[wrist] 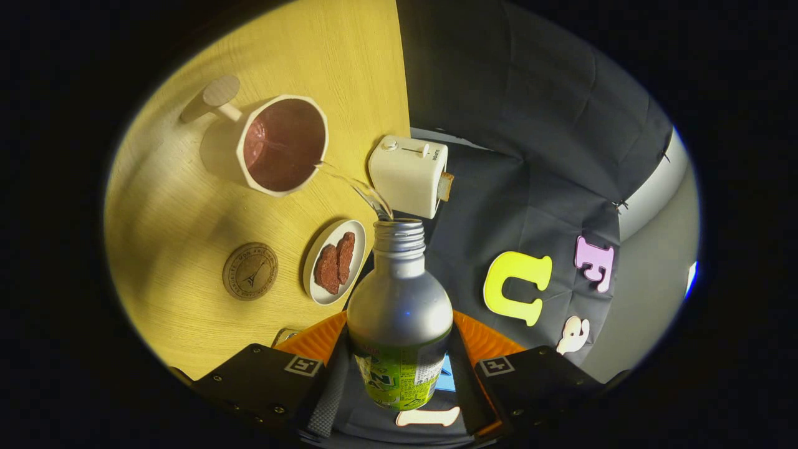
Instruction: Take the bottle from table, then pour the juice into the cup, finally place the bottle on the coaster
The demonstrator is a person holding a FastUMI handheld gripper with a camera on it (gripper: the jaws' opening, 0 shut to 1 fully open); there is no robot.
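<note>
Bottle (399, 312): silver metal body with a green label low down and a threaded, uncapped neck; it sits between the two fingers of the tool and points forward away from the camera, tipped over so that its mouth faces the cup.
Tool (399, 393): its fingers are closed in on the bottle's lower body, one pressing on each side, so the bottle is held firmly; the jaws stand only as far apart as the bottle is wide.
Stream (355, 184): a thin clear ribbon of liquid leaves the bottle's mouth and arcs across to the near rim of the cup.
Cup (283, 144): white, with faceted sides and a stubby handle ending in a round wooden knob; it stands on the desk well beyond the bottle's mouth, and its inside looks reddish-brown with liquid in it.
Coaster (250, 271): round, brown, with an embossed design; it lies flat on the desk, nearer the tool than the cup is, with nothing on it.
Plate (335, 262): small, white, just beside the bottle's neck, between coaster and bottle, carrying two dark red-brown pieces of food.
Toaster (408, 176): small and white, near the desk's edge just beyond the bottle's mouth, with a slice of bread sticking out of it.
Desk (187, 206): light wood grain.
</note>
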